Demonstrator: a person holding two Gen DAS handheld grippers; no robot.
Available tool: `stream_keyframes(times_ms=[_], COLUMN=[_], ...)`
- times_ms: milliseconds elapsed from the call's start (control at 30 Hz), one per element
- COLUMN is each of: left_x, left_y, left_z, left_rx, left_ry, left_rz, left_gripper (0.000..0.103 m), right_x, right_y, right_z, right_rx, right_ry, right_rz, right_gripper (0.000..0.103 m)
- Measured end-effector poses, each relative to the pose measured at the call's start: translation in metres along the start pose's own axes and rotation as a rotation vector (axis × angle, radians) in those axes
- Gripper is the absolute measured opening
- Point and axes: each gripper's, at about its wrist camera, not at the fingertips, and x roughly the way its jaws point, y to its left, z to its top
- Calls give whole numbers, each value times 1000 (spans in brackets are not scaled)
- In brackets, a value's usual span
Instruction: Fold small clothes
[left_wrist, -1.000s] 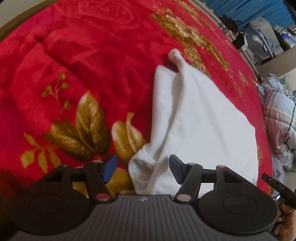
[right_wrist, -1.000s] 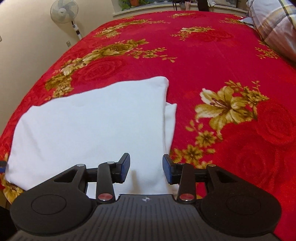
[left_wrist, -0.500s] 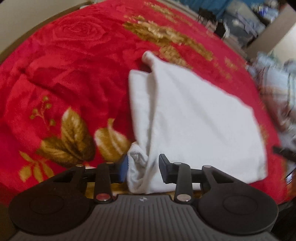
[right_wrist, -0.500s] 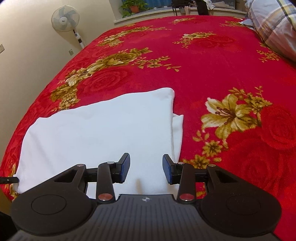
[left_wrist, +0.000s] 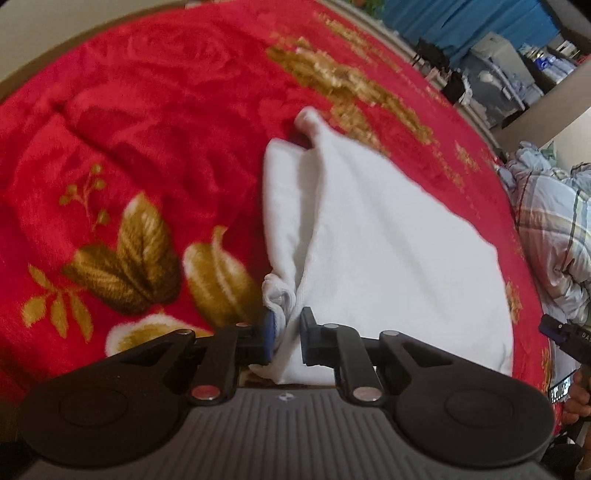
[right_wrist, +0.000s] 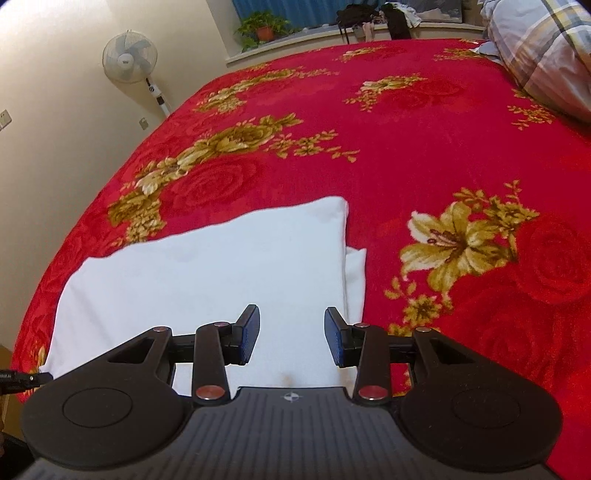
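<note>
A white garment (left_wrist: 384, 251) lies folded flat on a red flowered blanket (left_wrist: 147, 122). In the left wrist view my left gripper (left_wrist: 287, 334) is closing on the garment's near corner, and the bunched white cloth is pinched between its pads. In the right wrist view the same white garment (right_wrist: 207, 273) spreads out ahead and to the left. My right gripper (right_wrist: 291, 334) hovers open over its near edge, with nothing gripped between the fingers. A narrow under-layer of cloth sticks out at the garment's right side.
A plaid quilt (right_wrist: 546, 48) is heaped at the blanket's far right (left_wrist: 554, 229). A standing fan (right_wrist: 129, 59) and a windowsill with a potted plant (right_wrist: 262, 29) are beyond the bed. The other gripper's tip (left_wrist: 565, 334) shows at the right edge.
My left gripper's jaws have come together from wide apart onto the garment's near corner, which now bunches between them. The right gripper has kept its opening; its view has shifted slightly.
</note>
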Motion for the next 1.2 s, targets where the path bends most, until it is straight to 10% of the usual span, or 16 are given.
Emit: stream_keyframes(times_ms=[367,567,733,1200], left_x=[-28,20,90,70], left_y=[-160,-304,-374,-224], left_z=[11,-27,-76,-9], left_rx=[203,397,496,527], left_ry=[-149,-53,184,75], left_rz=[-231,-398,-482,-220], left_gripper=[8,8,12,31], right_x=[-12,-14,-16,24], right_y=[-23,-39,-60,-59], right_z=[14,26,36,21], right_rx=[77,109,140,167], right_ry=[-43,-89,-135,75], right_rz=[-39,-78,-120,21], right_gripper=[40,40,40,41])
